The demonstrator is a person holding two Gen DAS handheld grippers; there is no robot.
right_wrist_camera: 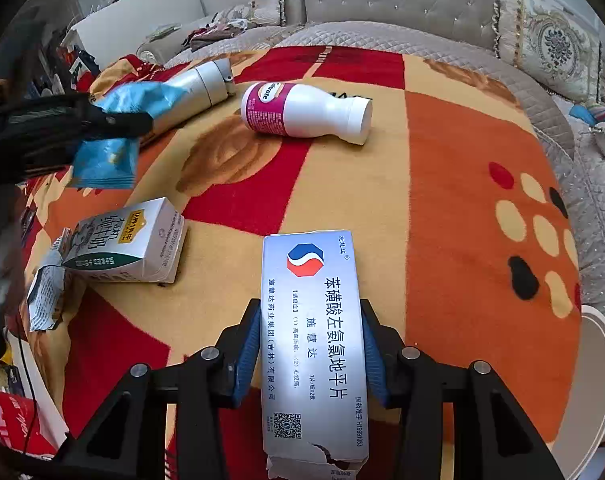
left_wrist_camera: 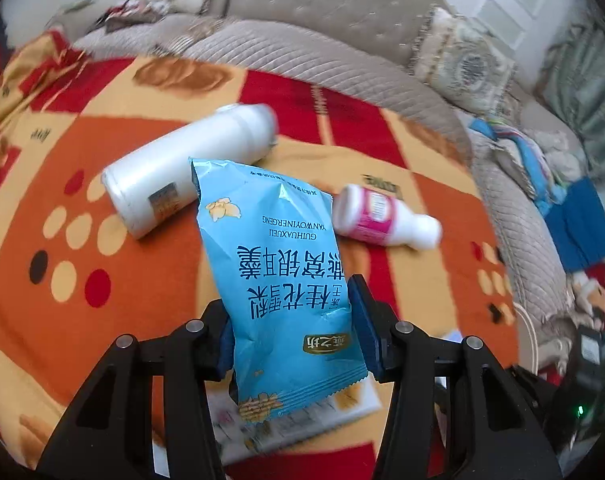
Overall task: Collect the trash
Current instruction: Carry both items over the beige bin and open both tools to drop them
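Note:
My left gripper [left_wrist_camera: 292, 312] is shut on a light blue snack packet [left_wrist_camera: 278, 268] and holds it above the blanket; the same gripper and packet [right_wrist_camera: 110, 152] show at the left of the right wrist view. My right gripper [right_wrist_camera: 310, 332] is shut on a white medicine box [right_wrist_camera: 312, 340] with a torn near end. On the blanket lie a white-silver flask [left_wrist_camera: 186, 168] on its side, a small white bottle with a pink label [left_wrist_camera: 382, 216], also in the right wrist view [right_wrist_camera: 302, 110], and a crushed milk carton [right_wrist_camera: 130, 244].
A red, orange and cream patterned blanket [right_wrist_camera: 442, 200] covers a quilted beige sofa seat [left_wrist_camera: 342, 64]. Cushions [right_wrist_camera: 554, 48] and clothes lie at the back. A blue cloth [left_wrist_camera: 578, 220] lies at the right edge. A red bag [right_wrist_camera: 18, 424] sits low at the left.

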